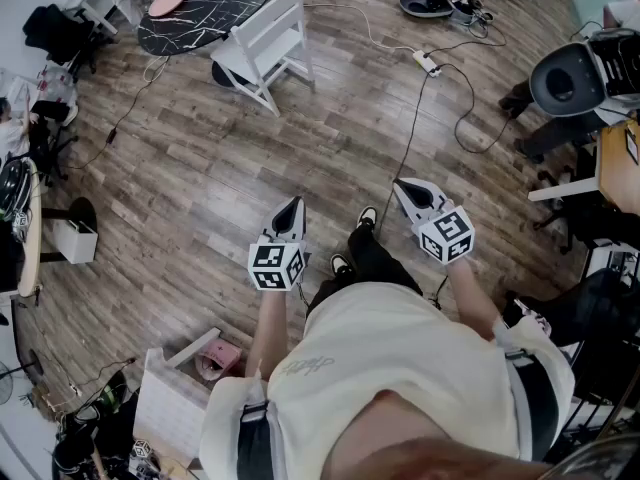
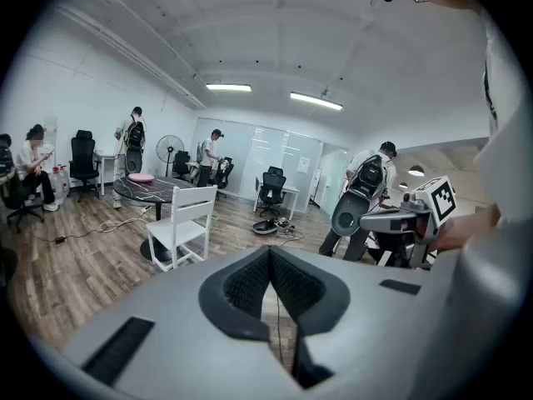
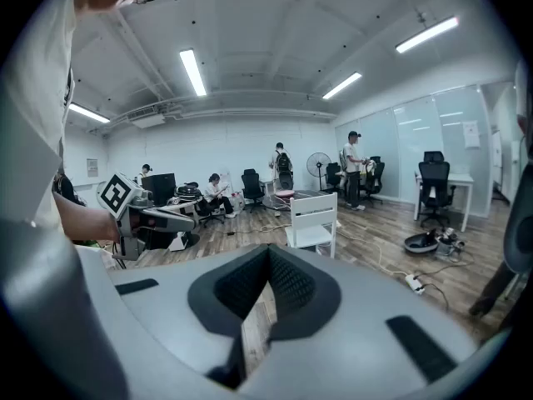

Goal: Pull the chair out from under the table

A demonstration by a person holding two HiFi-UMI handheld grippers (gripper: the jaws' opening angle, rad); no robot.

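Note:
A white wooden chair [image 1: 265, 48] stands on the wood floor against the near edge of a round black marble table [image 1: 205, 8], its back toward me. It is several steps ahead of both grippers. My left gripper [image 1: 295, 206] and right gripper [image 1: 403, 186] are held side by side in front of my body, each with its jaws together and nothing between them. In the left gripper view the chair [image 2: 183, 223] shows past the shut left gripper [image 2: 271, 253]. The right gripper view shows the chair [image 3: 315, 219] beyond the shut right gripper [image 3: 268, 253].
A power strip [image 1: 428, 63] with cables trails over the floor between me and the chair's right side. A black dish-shaped thing [image 1: 430, 3] lies at the back. Office chairs [image 1: 565, 78] and desks crowd the right. A pink box [image 1: 220, 356] sits at my left foot. Several people are in the room.

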